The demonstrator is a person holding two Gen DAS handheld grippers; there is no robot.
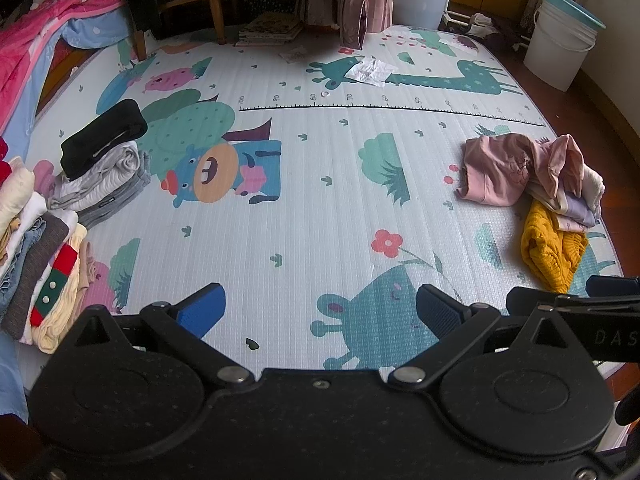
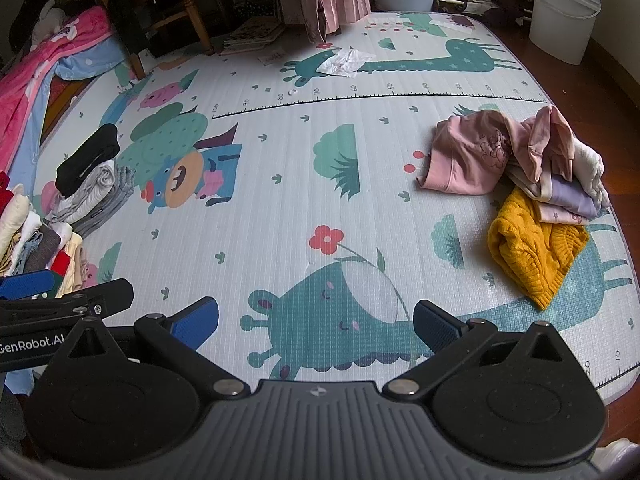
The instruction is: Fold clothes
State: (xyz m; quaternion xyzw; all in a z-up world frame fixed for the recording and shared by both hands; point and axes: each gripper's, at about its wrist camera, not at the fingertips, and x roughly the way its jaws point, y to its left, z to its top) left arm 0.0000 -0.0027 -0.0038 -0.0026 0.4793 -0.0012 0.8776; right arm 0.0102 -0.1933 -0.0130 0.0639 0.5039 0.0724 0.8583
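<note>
A loose heap of unfolded clothes lies at the right edge of the play mat: a pink sweatshirt (image 1: 496, 168) (image 2: 472, 156), a lilac piece (image 2: 568, 196) and a yellow knit sweater (image 1: 548, 248) (image 2: 528, 248). Folded clothes stand in stacks at the left: a black item on grey and white ones (image 1: 104, 136) (image 2: 88, 160), and a row of cream, brown and red pieces (image 1: 40, 272) (image 2: 36, 240). My left gripper (image 1: 320, 312) hovers open above the mat's near part, holding nothing. My right gripper (image 2: 316, 320) is open too, empty, with the heap ahead to its right.
The cartoon play mat (image 1: 320, 200) (image 2: 280, 200) covers the floor. A crumpled paper (image 1: 370, 72) (image 2: 344, 62) lies far back. White buckets (image 1: 560, 44) (image 2: 564, 16) stand at the back right, a wooden chair (image 1: 188, 4) and pink bedding (image 1: 44, 32) at the back left.
</note>
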